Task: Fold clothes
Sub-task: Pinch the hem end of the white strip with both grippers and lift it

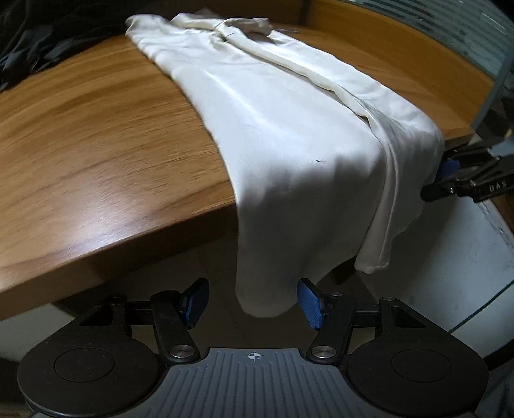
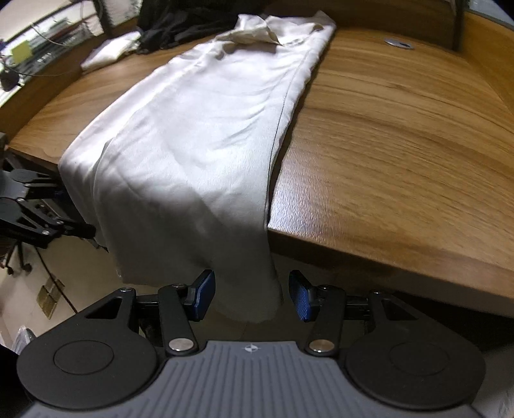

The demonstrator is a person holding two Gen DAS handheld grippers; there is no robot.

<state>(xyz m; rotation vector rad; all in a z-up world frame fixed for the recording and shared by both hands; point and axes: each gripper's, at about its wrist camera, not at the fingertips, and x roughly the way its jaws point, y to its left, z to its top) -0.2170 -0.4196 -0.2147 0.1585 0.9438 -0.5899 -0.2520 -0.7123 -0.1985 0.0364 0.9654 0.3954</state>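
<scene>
White trousers (image 1: 282,128) lie lengthwise on the wooden table (image 1: 96,135), hems hanging over its near edge | left gripper (image 1: 250,302) and right gripper (image 2: 250,295) spread around hem corners, not pinching | advice: close squarely on both layers, lift evenly

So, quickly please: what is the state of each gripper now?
Left gripper: open, white garment corner hangs between the pads, not gripped.
Right gripper: open, other corner between pads, not gripped.

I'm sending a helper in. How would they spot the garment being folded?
Find the wooden table. A long white garment lies along it, its near end hanging over the edge. The dark clothes at the far end are heaped, not spread.
</scene>
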